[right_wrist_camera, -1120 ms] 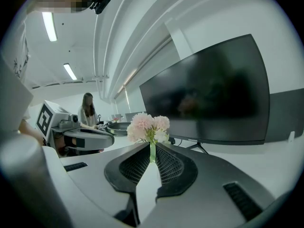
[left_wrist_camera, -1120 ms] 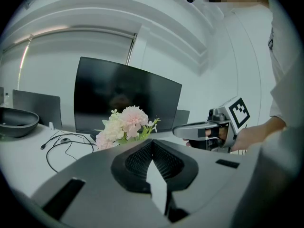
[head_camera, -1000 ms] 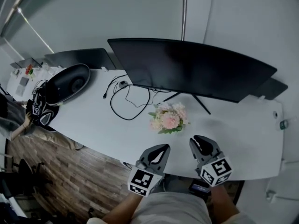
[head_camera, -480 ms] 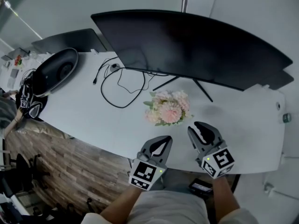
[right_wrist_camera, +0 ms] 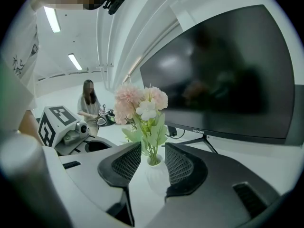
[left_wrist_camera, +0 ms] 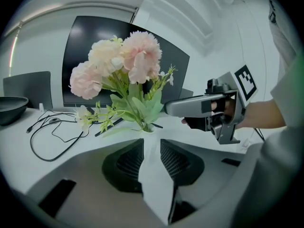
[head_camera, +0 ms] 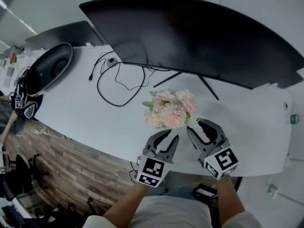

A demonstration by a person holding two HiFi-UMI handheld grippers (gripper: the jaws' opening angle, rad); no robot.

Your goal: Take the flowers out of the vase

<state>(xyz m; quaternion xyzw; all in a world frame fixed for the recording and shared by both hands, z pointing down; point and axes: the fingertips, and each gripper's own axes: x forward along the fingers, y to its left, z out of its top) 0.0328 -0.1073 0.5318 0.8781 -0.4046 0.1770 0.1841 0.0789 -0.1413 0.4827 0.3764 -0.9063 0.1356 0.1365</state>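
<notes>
A bunch of pink and cream flowers [head_camera: 170,109] stands in a small white ribbed vase [right_wrist_camera: 154,172] on the white desk [head_camera: 85,113], in front of the monitor. My left gripper [head_camera: 168,137] is just before the bouquet on its near left. Its jaws are opening, and the vase [left_wrist_camera: 150,144] shows through the gap beyond them, untouched. My right gripper [head_camera: 200,127] is at the bouquet's near right. Its jaws are opening wide, with the vase and green stems [right_wrist_camera: 151,144] framed between the tips and no pad pressing on them.
A large curved black monitor [head_camera: 199,37] on a thin stand rises right behind the flowers. A looped black cable [head_camera: 118,87] lies to the left, and a dark bowl-shaped object [head_camera: 50,72] sits at the far left. The desk's near edge drops to wooden floor [head_camera: 71,175]. A person [right_wrist_camera: 88,103] stands far off.
Both grippers have moved forward and down, up to the bouquet. The left jaws went from shut to parted. The right jaws spread wider.
</notes>
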